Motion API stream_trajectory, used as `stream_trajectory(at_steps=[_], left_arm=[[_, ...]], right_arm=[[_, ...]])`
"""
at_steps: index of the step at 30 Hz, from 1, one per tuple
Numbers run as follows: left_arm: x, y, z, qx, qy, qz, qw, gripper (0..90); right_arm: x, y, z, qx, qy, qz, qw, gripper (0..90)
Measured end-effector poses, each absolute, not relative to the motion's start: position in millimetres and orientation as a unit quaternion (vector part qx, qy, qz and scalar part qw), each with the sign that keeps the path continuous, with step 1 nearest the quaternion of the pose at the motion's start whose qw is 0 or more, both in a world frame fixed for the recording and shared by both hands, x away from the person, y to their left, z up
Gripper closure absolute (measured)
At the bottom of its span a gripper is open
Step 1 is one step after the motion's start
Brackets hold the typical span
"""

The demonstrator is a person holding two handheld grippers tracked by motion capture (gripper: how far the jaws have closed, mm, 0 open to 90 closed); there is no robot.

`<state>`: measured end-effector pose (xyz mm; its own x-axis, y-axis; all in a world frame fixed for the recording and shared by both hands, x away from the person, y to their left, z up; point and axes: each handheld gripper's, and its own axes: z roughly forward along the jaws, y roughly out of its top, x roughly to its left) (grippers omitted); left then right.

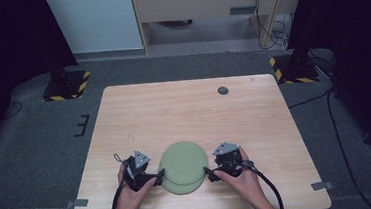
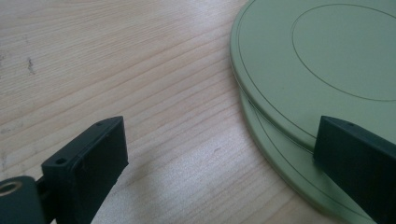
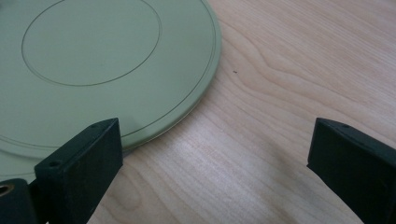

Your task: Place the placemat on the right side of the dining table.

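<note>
Two green plates [image 1: 182, 166] sit stacked near our edge of the wooden table [image 1: 184, 109], the upper one shifted a little away from us so the lower one's rim peeks out as a crescent on the near side. Both are round, flat and matte, a pale sage colour, with a thin raised ring around the centre and another fine line close to the rim. We hold the left gripper [image 1: 160, 175] against the stack's left edge and the right gripper [image 1: 208, 173] against its right edge, our hands wrapped around the black bodies, forearms coming in from below and angled inward toward the plates. On each gripper a grey three-cornered plate tilts up, and a dark cable trails back past the wrist. In the left gripper view the jaws stand wide apart, one hovering over the plates' rims, the other over bare wood. In the right gripper view the jaws are likewise spread, one above the plate's rim, the other above the table. The tabletop is light, with a clear grain. Farther off, a small dark disc [image 1: 223, 90] lies near the table's far edge.
</note>
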<state>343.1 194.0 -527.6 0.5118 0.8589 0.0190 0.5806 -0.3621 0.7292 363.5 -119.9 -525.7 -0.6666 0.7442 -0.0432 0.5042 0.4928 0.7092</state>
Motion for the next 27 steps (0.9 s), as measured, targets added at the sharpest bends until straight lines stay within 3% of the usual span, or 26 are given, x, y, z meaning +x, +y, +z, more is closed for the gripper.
stream_trajectory(at_steps=[27], left_arm=[[340.5, 190.2, -528.5, 0.804, 0.444, 0.198, 0.343, 2.1]], right_arm=[[365.5, -120.3, -526.8, 0.371, 0.846, 0.337, 0.182, 4.5]])
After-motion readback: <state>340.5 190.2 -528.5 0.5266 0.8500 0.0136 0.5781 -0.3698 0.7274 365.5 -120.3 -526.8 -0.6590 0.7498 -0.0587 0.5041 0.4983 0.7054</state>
